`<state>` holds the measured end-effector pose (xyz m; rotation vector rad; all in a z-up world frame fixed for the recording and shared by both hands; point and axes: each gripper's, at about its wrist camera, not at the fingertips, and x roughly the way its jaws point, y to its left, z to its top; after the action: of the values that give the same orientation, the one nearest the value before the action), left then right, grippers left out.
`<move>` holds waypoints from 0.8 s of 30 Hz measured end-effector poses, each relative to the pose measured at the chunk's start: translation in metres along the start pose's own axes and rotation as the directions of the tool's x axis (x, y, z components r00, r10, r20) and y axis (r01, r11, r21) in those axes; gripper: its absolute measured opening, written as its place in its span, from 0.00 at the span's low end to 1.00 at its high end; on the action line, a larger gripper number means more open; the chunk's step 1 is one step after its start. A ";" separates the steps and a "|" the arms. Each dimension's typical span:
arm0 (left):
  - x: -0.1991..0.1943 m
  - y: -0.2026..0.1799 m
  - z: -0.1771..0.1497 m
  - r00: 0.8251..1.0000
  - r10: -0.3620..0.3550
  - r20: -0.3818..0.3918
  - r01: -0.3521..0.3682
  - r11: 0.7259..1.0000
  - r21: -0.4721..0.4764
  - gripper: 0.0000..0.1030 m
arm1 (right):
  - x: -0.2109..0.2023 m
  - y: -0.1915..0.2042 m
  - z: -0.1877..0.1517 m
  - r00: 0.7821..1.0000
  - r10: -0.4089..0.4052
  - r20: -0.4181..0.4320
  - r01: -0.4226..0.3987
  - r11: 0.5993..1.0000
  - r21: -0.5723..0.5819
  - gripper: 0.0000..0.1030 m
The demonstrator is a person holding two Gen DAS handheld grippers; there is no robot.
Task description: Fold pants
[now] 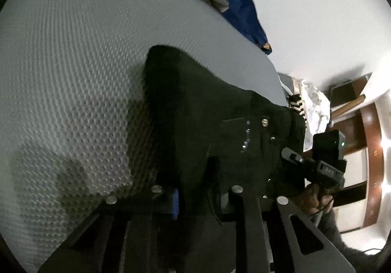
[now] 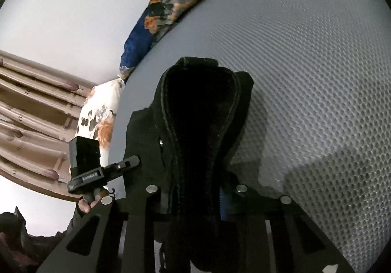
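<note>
Black pants (image 1: 200, 111) hang lifted over a grey textured mattress (image 1: 73, 65). Their button and zipper area shows in the left wrist view. My left gripper (image 1: 195, 190) is shut on the pants' upper edge, cloth bunched between its fingers. In the right wrist view the pants (image 2: 202, 111) hang as a dark folded loop with stitched seams, and my right gripper (image 2: 195, 194) is shut on them. Each view shows the other gripper: the right one (image 1: 325, 165) at the right, the left one (image 2: 97, 173) at the left, both held by hands.
A blue and orange patterned blanket (image 2: 161, 11) lies along the mattress's (image 2: 305, 65) far edge. A floral pillow (image 2: 100, 116) sits at its corner. Brown curtains (image 2: 31, 121) hang at left, a white wall (image 1: 317, 16) and wooden furniture (image 1: 371, 158) stand beyond.
</note>
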<state>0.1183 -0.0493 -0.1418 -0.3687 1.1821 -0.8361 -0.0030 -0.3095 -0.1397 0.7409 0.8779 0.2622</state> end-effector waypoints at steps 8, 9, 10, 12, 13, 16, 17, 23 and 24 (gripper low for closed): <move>-0.046 0.010 0.035 0.995 0.056 0.088 -0.060 0.997 0.040 0.20 | 0.041 0.025 0.042 0.999 0.040 -0.010 -0.040 0.999 -0.023 0.23; -0.050 0.013 0.042 0.993 0.069 0.099 -0.073 0.997 0.041 0.20 | 0.051 0.030 0.051 0.999 0.049 -0.011 -0.049 0.999 -0.024 0.22; -0.054 0.015 0.050 0.990 0.085 0.113 -0.090 0.995 0.045 0.20 | 0.057 0.033 0.057 0.999 0.051 -0.014 -0.052 0.998 -0.029 0.22; -0.058 0.017 0.064 0.985 0.106 0.137 -0.113 0.993 0.045 0.20 | 0.070 0.042 0.072 0.998 0.053 -0.019 -0.054 0.997 -0.047 0.22; -0.061 0.020 0.072 0.982 0.119 0.149 -0.127 0.991 0.047 0.20 | 0.078 0.046 0.080 0.998 0.055 -0.021 -0.056 0.997 -0.053 0.22; -0.067 0.032 0.094 0.973 0.147 0.176 -0.158 0.986 0.051 0.20 | 0.095 0.054 0.103 0.998 0.053 -0.020 -0.054 0.996 -0.064 0.22; -0.067 0.034 0.101 0.971 0.154 0.183 -0.165 0.985 0.047 0.20 | 0.099 0.055 0.110 0.998 0.053 -0.021 -0.055 0.996 -0.065 0.22; -0.061 0.052 0.135 0.958 0.204 0.204 -0.220 0.974 0.057 0.20 | 0.126 0.062 0.142 1.000 -0.011 -0.015 0.010 0.994 -0.108 0.22; -0.057 0.057 0.140 0.956 0.214 0.199 -0.229 0.972 0.054 0.20 | 0.130 0.062 0.144 0.999 -0.035 -0.012 0.033 0.992 -0.121 0.22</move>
<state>0.2609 0.0073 -0.0906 -0.2421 0.9880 -0.6335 0.1954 -0.2692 -0.1155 0.6115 0.8791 0.2880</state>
